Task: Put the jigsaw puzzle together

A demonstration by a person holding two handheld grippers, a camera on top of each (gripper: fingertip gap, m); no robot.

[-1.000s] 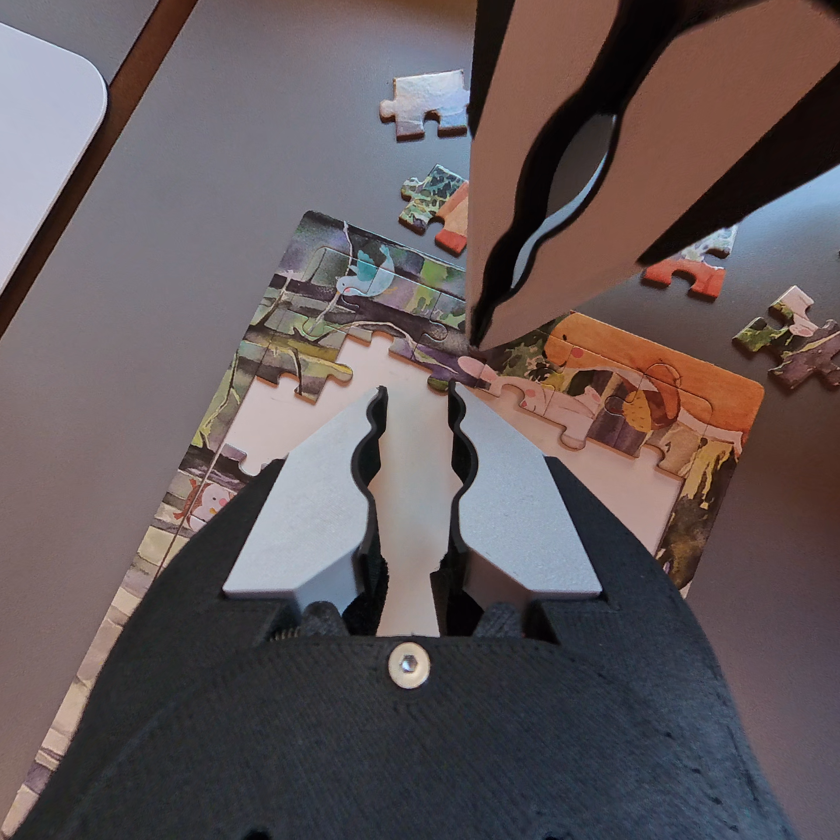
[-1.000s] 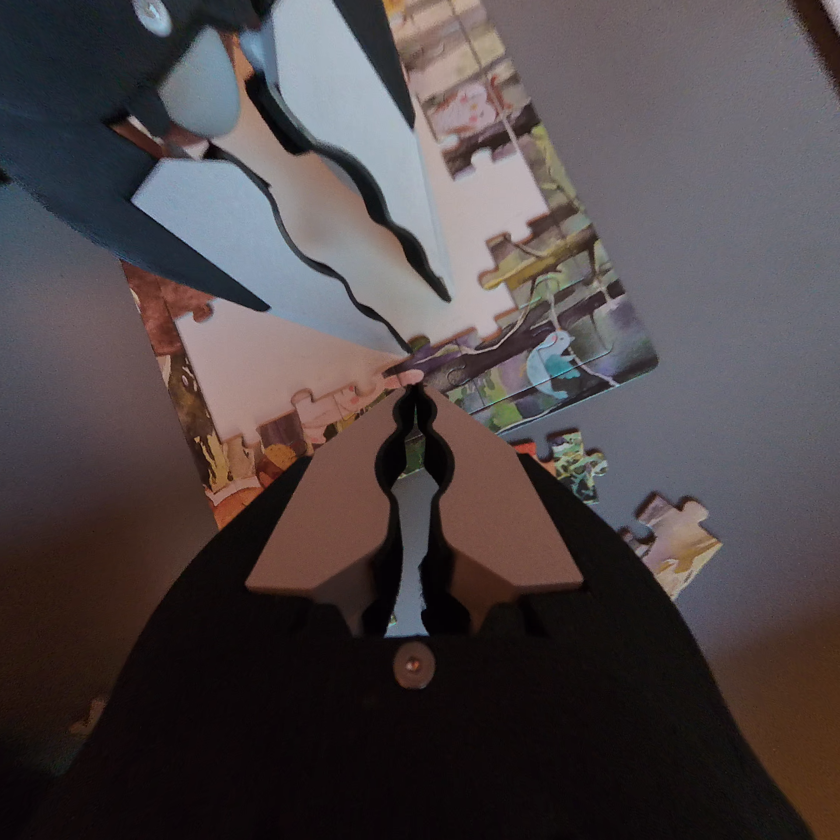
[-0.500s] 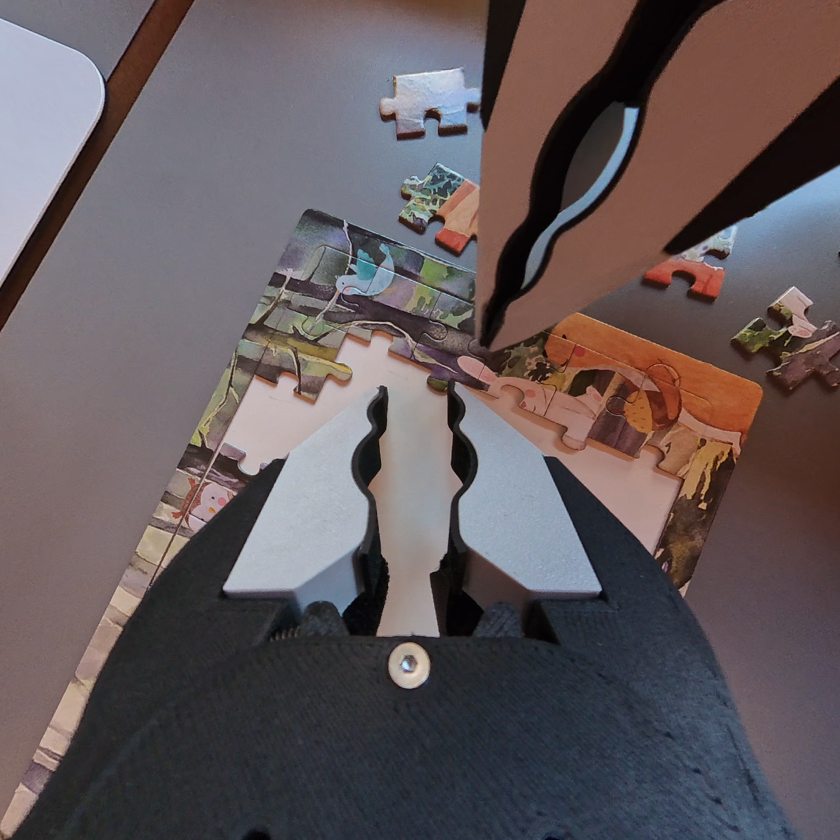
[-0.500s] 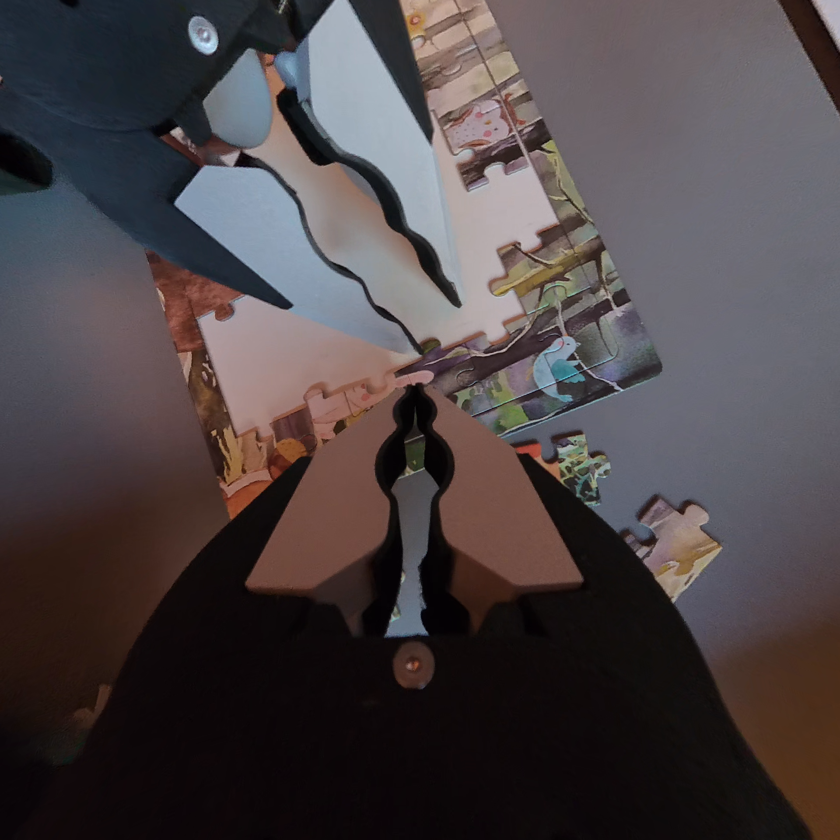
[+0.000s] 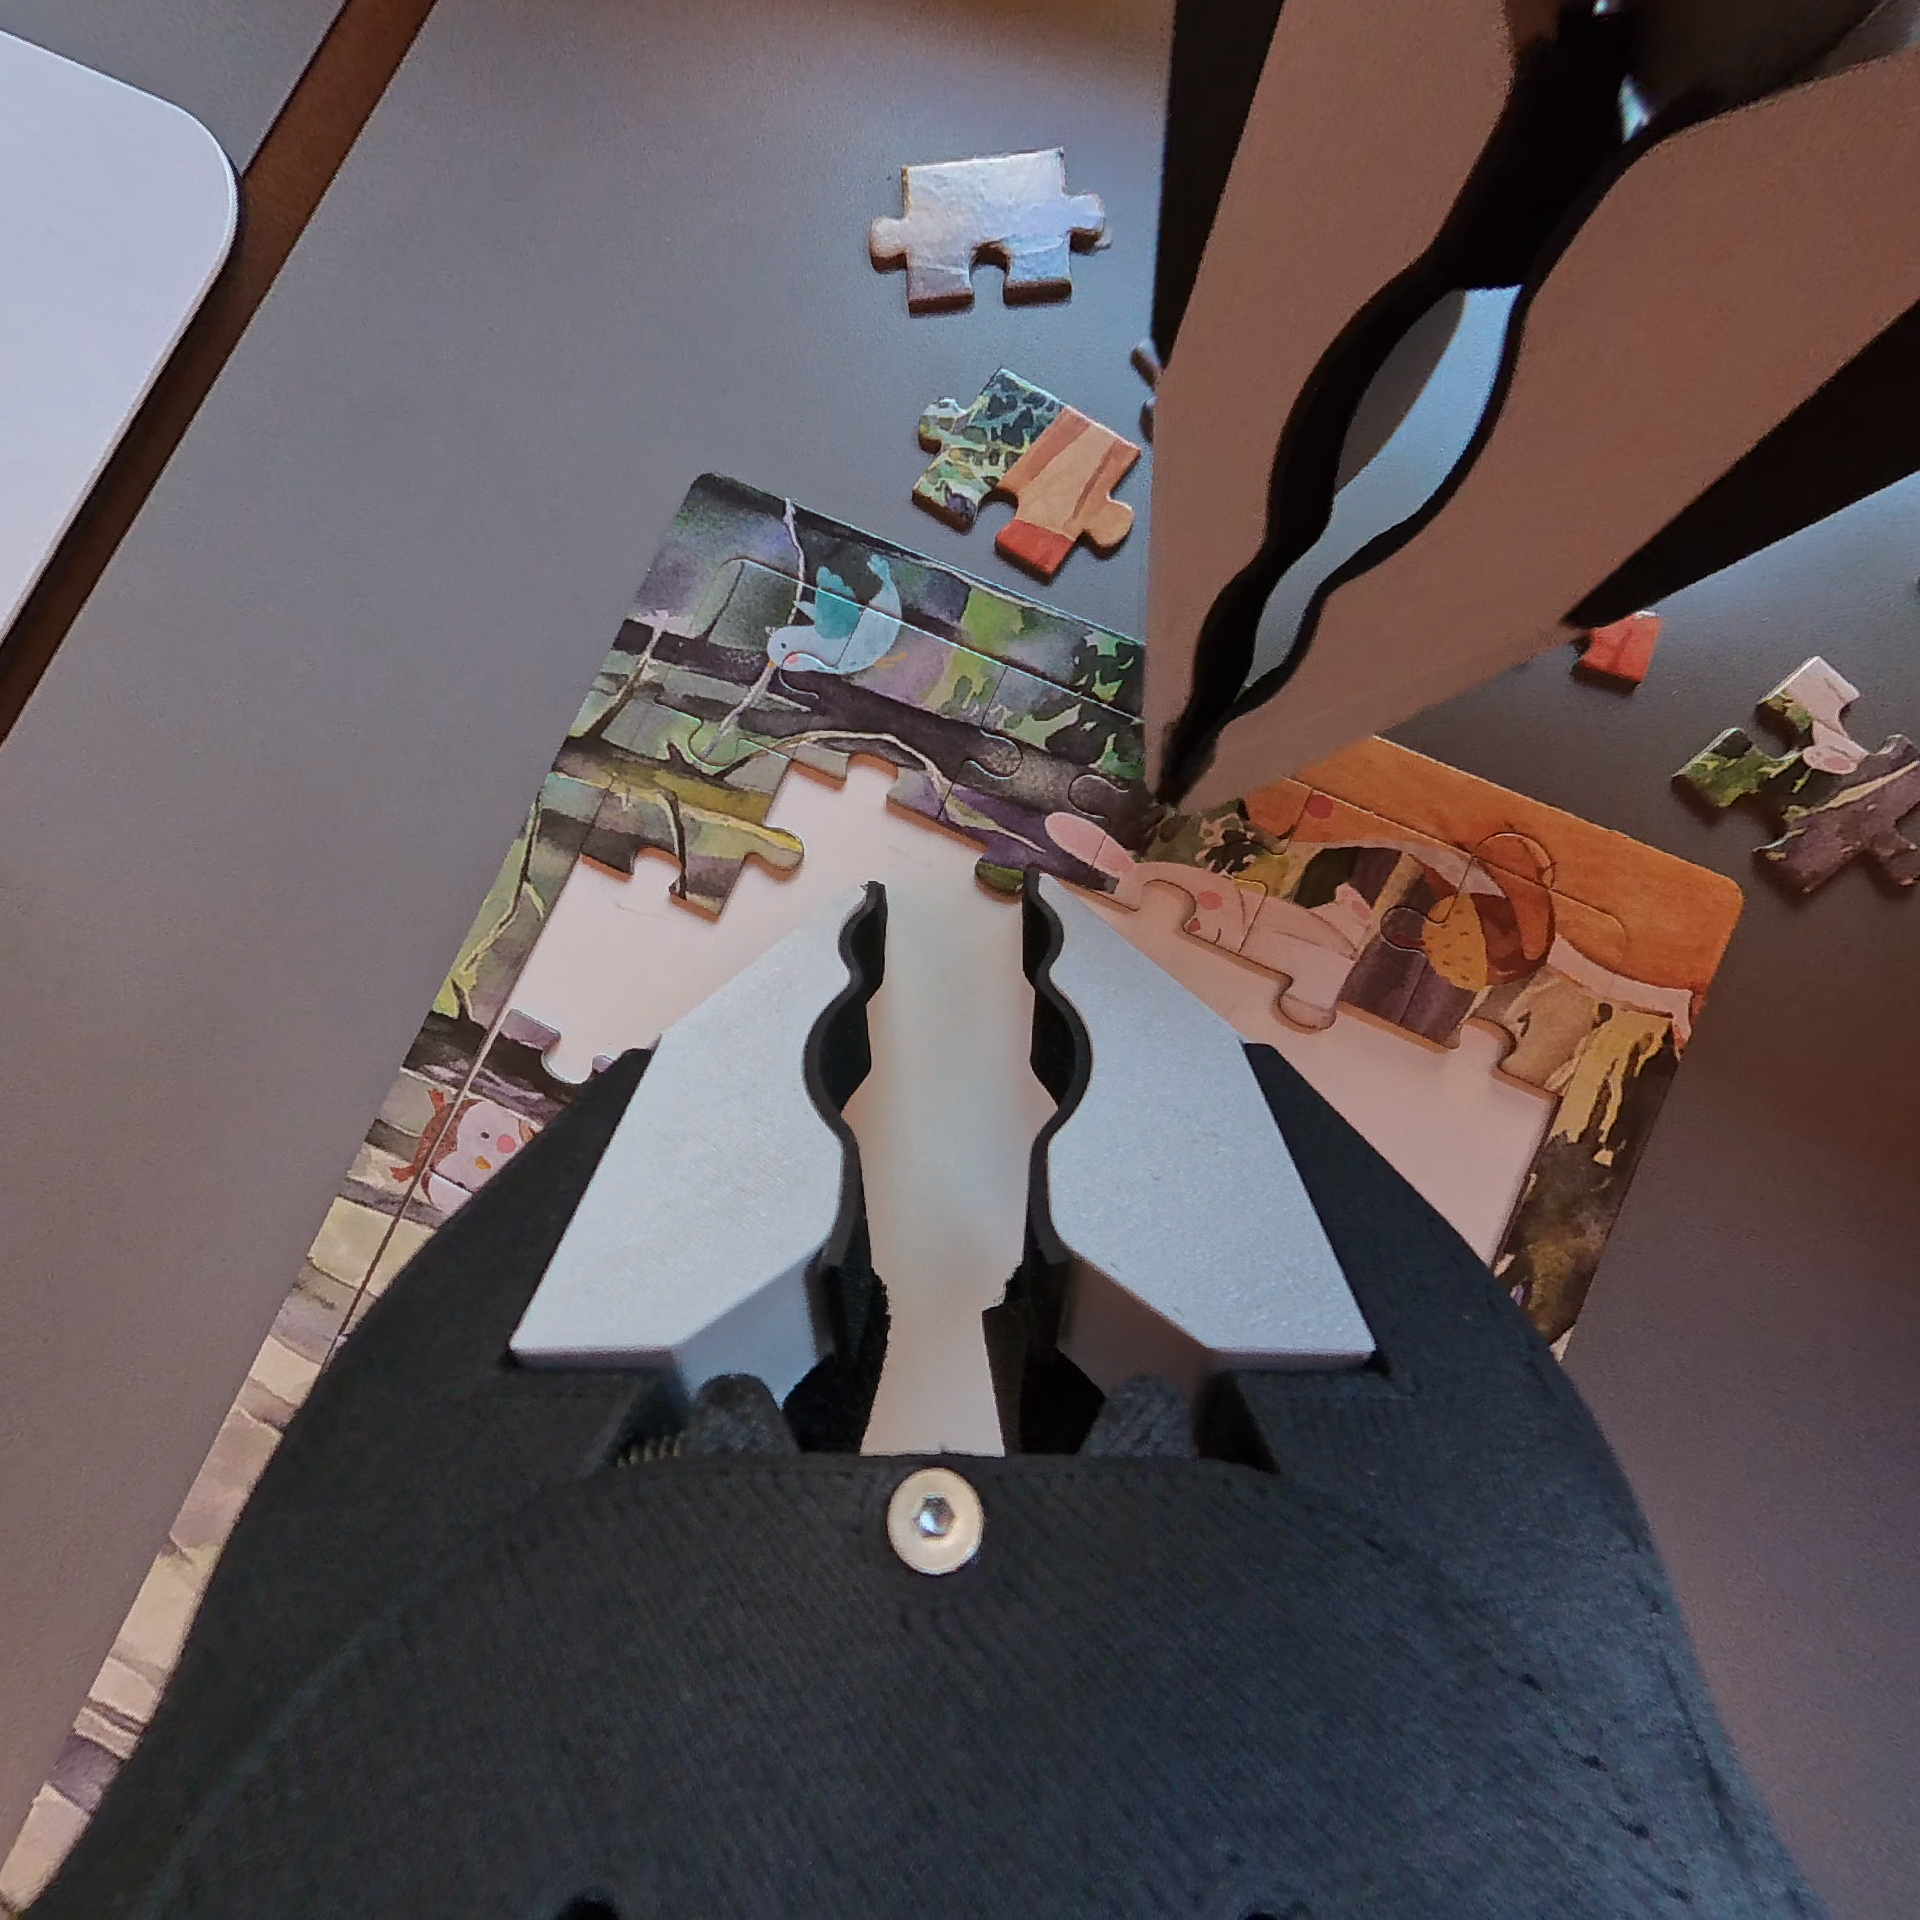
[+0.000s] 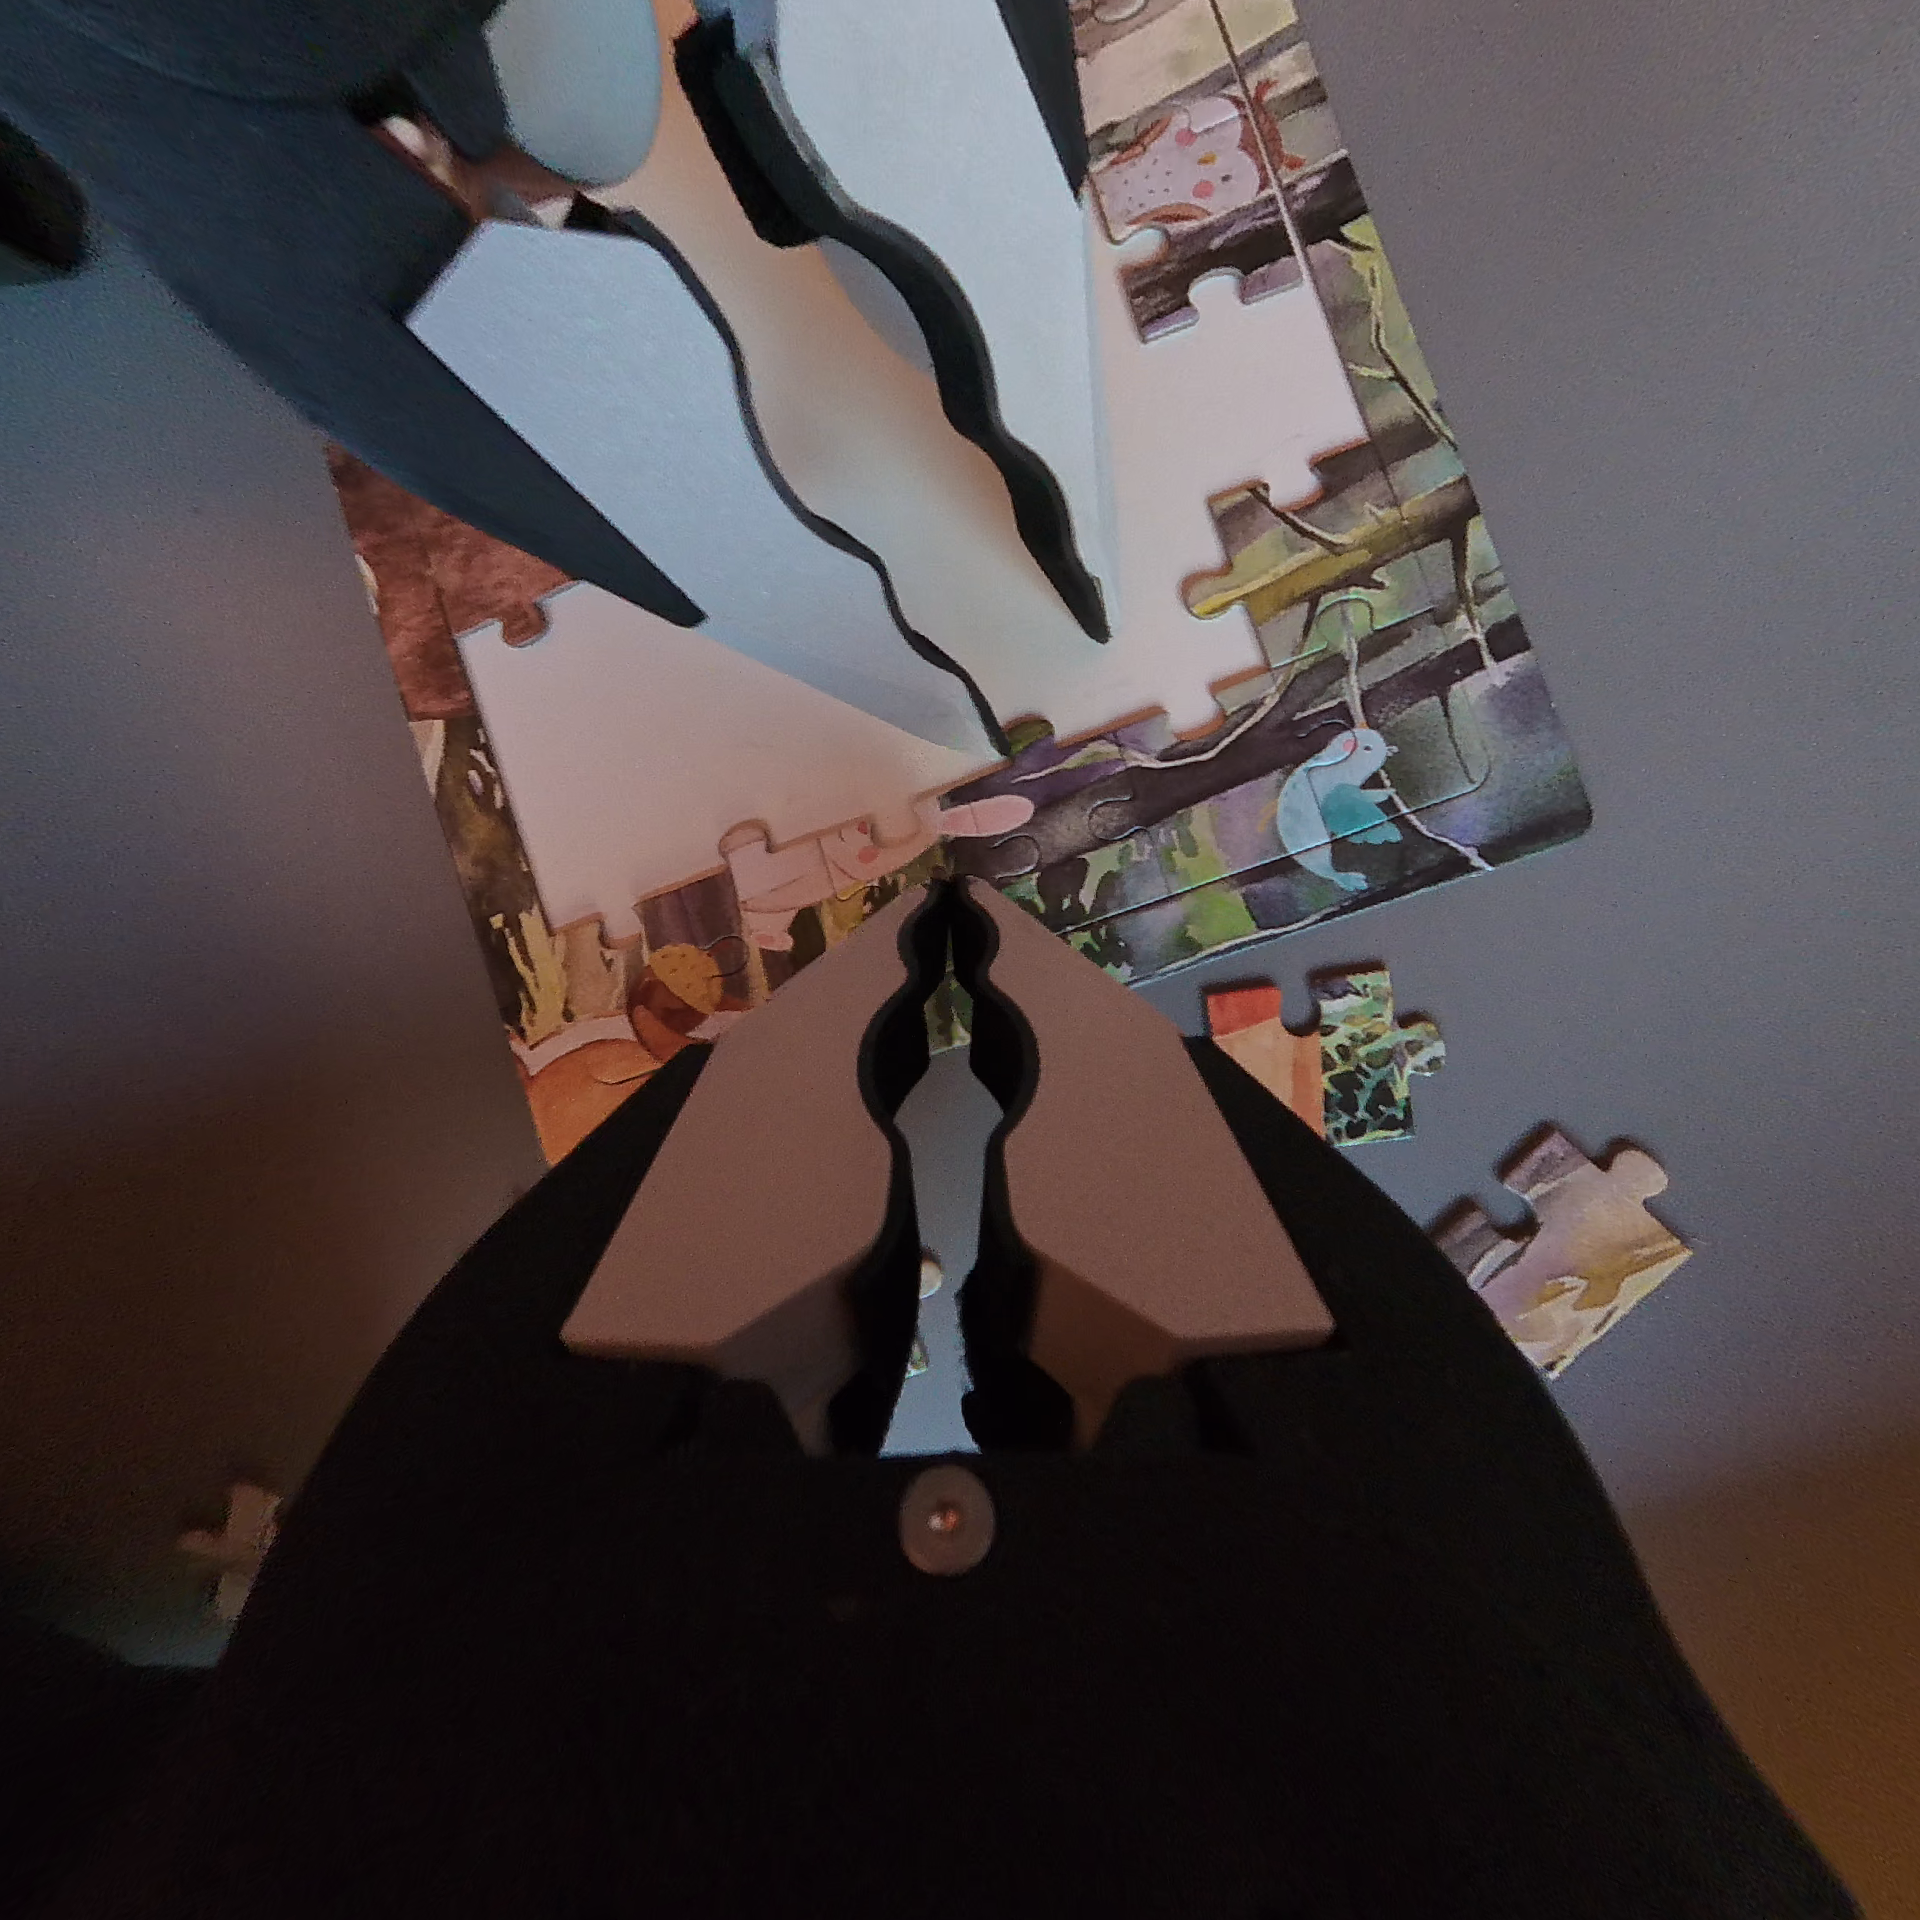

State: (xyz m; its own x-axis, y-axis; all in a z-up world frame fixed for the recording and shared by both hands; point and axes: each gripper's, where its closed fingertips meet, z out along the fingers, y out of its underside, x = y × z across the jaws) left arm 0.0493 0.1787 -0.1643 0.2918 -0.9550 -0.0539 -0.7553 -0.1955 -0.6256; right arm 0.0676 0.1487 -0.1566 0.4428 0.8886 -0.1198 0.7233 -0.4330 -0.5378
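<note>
Grey tabletop (image 5: 436,436) carries everything in both views, with a pale rounded slab (image 5: 94,312) at the 10 o'clock corner of the left wrist view. Start at the right gripper (image 6: 951,883): its jaws are pressed together at the tips and carry nothing, and those tips rest on, or just above, the upper row of the jigsaw puzzle (image 5: 904,727), beside the pink rabbit ear; contact cannot be told for sure. The left gripper (image 5: 951,894) hovers with its jaws parted and empty over the bare white middle of the puzzle tray, tips pointing toward 12 o'clock at the same seam. Outward from there, the fitted rows run along the tray's far edge and down both sides, leaving the centre unfilled. Loose pieces lie beyond the far edge: a green-and-orange piece (image 5: 1023,468) just beside the tray at 12 o'clock, a pale bluish piece (image 5: 987,223) farther out, a dark green piece (image 5: 1808,800) at 2 o'clock, and a red scrap (image 5: 1621,649) peeping from behind the right gripper. By my reading, the next pick turns on this: the nearest loose piece lies just to the right gripper's side, its long axis roughly parallel to the tray's far edge, so the right gripper is the closer one, while the left would have to cross the whole tray.
</note>
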